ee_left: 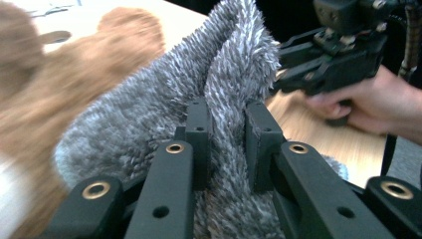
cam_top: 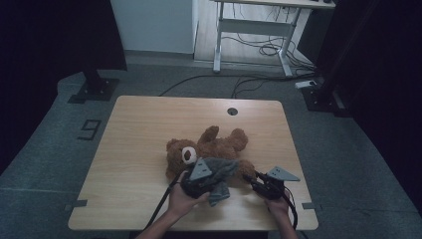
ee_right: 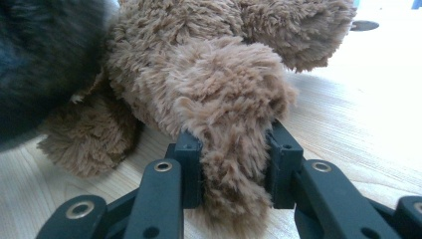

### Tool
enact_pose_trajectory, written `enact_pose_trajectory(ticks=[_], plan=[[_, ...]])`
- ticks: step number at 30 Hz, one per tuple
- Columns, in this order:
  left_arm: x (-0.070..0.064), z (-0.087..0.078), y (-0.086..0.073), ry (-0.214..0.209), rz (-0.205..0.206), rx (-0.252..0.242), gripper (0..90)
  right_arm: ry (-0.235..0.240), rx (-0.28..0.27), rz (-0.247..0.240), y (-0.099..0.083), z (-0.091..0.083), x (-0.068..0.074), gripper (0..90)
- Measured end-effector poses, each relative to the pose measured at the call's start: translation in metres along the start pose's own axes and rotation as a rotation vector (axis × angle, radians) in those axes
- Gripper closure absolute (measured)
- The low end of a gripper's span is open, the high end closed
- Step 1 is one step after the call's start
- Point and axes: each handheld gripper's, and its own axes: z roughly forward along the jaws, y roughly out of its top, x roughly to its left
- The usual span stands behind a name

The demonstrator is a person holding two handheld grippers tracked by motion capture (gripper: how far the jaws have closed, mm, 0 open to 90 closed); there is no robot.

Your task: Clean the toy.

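A brown teddy bear (cam_top: 209, 147) lies on its back on the wooden table (cam_top: 144, 129), head toward the left. A grey fluffy cloth (cam_top: 223, 172) drapes over its lower body. My left gripper (cam_top: 206, 185) is shut on a fold of that grey cloth (ee_left: 219, 99), which rises between the jaws. My right gripper (cam_top: 254, 180) is shut on one of the bear's paws (ee_right: 229, 129), whose fur bulges between the jaws. In the left gripper view the right gripper (ee_left: 328, 59) and its hand sit just beyond the cloth.
A round cable hole (cam_top: 232, 111) lies near the table's far edge. Beyond the table stand a white desk frame (cam_top: 254, 30) with cables on the floor and dark stands at both sides.
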Motion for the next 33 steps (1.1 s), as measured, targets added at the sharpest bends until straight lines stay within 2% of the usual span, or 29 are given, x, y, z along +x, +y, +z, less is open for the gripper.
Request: enact_pose_trajectory(ticks=[3,6,11,14,25,29,33], plan=[[-0.007,0.022,0.009,-0.002,0.025,0.025,75.4,0.0,-0.001,0.0,0.0,0.0,0.0,65.9],[-0.009,0.043,0.011,0.009,0.025,0.05,75.5,0.004,-0.003,0.002,0.0,0.0,-0.001,65.9],[-0.005,0.055,-0.001,0.018,0.023,0.088,76.2,0.007,0.002,0.001,0.0,0.0,-0.001,65.8],[0.0,0.05,-0.009,0.028,0.014,0.093,76.3,0.008,0.005,-0.003,0.0,0.0,-0.001,65.8],[0.017,0.014,-0.04,0.065,-0.021,0.096,76.2,0.017,0.01,-0.004,0.001,-0.001,-0.002,65.5],[0.026,0.0,-0.051,0.091,-0.041,0.107,76.1,0.02,0.011,-0.004,0.001,-0.001,-0.002,65.4],[0.041,-0.022,-0.067,0.133,-0.072,0.122,76.0,0.02,0.014,-0.007,0.001,-0.001,-0.002,65.4]])
